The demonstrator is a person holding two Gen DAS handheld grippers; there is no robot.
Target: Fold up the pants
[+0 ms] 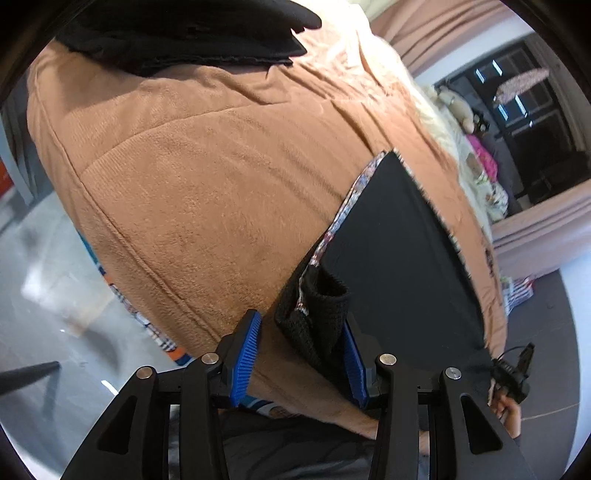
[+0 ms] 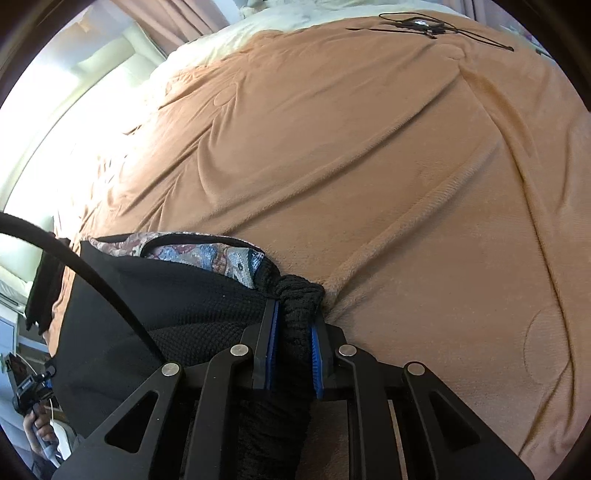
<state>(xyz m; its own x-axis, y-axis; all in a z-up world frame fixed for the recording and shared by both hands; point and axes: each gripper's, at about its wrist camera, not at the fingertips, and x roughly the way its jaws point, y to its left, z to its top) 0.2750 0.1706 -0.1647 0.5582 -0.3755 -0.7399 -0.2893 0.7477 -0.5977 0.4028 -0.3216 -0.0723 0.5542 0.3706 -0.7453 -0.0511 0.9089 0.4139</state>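
Where the pants [image 1: 402, 258] lay on the bed, they rested dark and flat on an orange-brown blanket [image 1: 207, 177], near its lower right edge in the left wrist view, with a patterned lining showing along one seam. Left gripper [image 1: 301, 360]: jaws partly open, blue pads apart; a bunched black knit cuff of the pants hung against the right pad, while the left pad stood clear over the blanket, so no pinch was evident. Right gripper [image 2: 293, 354]: jaws narrowed and pressed on a gathered black knit band of the pants [image 2: 177, 306], which bulged out past the tips; the rest of the garment spread to the left of that grip in the right wrist view, its patterned inside exposed at the top. Second dark garment [image 1: 177, 40]: at the far end of the blanket. Black cable [image 2: 436, 27]: loose on the far part of the blanket, well apart from the pants.
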